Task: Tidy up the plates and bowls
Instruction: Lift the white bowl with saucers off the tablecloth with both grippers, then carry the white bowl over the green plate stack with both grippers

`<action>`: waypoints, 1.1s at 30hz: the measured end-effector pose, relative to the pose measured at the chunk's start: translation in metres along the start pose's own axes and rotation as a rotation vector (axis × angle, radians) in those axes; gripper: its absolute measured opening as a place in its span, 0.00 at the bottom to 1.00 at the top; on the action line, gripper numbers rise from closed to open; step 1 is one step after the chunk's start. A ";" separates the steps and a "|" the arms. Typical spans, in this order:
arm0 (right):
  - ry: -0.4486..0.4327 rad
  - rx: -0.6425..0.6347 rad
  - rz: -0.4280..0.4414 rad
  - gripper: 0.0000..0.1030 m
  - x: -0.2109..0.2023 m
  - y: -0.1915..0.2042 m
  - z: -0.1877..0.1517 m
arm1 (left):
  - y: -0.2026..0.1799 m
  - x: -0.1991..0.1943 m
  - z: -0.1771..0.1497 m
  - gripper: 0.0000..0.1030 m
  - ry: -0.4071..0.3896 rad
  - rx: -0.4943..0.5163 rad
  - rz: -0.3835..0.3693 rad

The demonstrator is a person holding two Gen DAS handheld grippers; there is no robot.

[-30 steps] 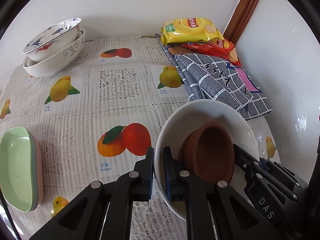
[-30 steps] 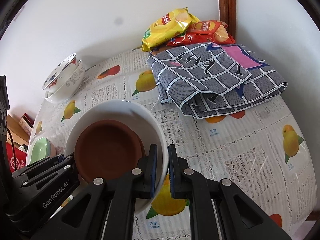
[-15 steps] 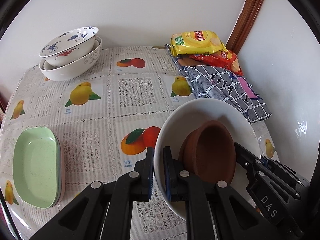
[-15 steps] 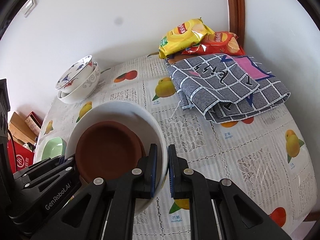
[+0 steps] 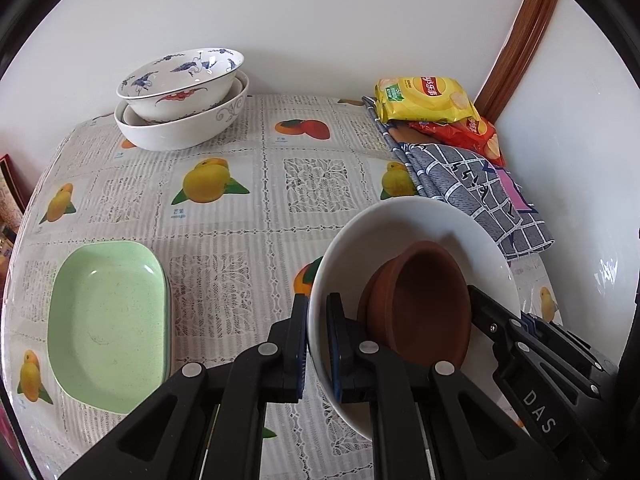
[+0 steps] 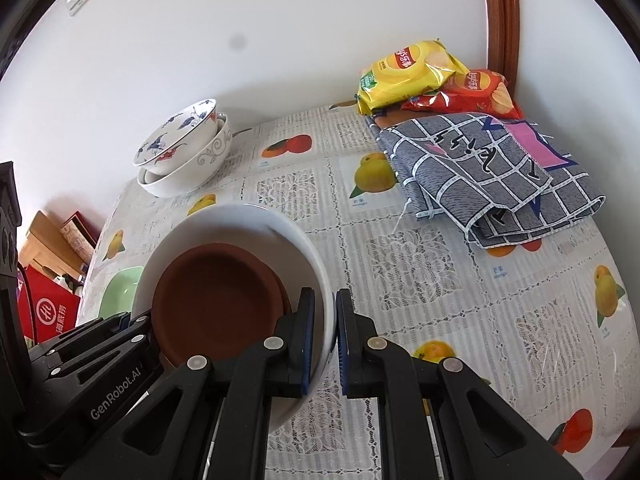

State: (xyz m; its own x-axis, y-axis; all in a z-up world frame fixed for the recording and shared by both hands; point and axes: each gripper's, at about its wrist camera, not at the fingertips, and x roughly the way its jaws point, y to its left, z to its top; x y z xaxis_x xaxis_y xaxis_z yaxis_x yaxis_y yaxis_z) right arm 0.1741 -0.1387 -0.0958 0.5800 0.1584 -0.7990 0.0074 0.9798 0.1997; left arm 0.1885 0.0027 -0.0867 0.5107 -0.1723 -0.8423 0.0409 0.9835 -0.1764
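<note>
A white bowl (image 5: pixel 404 220) hangs above the table with brown clay bowls (image 5: pixel 424 300) nested inside. My left gripper (image 5: pixel 318 312) is shut on its left rim. My right gripper (image 6: pixel 326 312) is shut on the opposite rim of the white bowl (image 6: pixel 248 220), with the brown bowls (image 6: pixel 216 300) just left of its jaws. Each gripper shows in the other's view. A blue-patterned bowl (image 5: pixel 180 80) sits nested in a white bowl (image 5: pixel 184 128) at the back left. Stacked green plates (image 5: pixel 106 320) lie at the front left.
A folded grey checked cloth (image 6: pixel 492 176) lies at the back right with yellow (image 6: pixel 408 72) and red (image 6: pixel 468 92) chip bags behind it. The fruit-print tablecloth (image 5: pixel 248 216) covers the table. Red boxes (image 6: pixel 48 308) stand beyond the left edge. White walls close the far side.
Both grippers have carried the white bowl with the brown bowls back and up. The nested patterned bowls and green plates now appear further into view.
</note>
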 end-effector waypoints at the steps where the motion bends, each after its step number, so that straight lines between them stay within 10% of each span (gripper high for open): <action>1: 0.000 -0.003 0.001 0.10 0.000 0.003 0.000 | 0.003 -0.001 0.000 0.09 -0.002 -0.003 0.000; 33: 0.001 -0.046 0.019 0.10 0.007 0.067 -0.007 | 0.067 -0.020 -0.003 0.09 -0.016 -0.046 0.010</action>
State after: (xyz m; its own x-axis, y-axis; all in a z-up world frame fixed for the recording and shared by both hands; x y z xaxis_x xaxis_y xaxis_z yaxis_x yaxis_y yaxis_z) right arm 0.1732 -0.0708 -0.0916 0.5789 0.1776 -0.7958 -0.0411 0.9811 0.1890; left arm 0.1787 0.0718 -0.0827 0.5246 -0.1614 -0.8359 -0.0037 0.9814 -0.1918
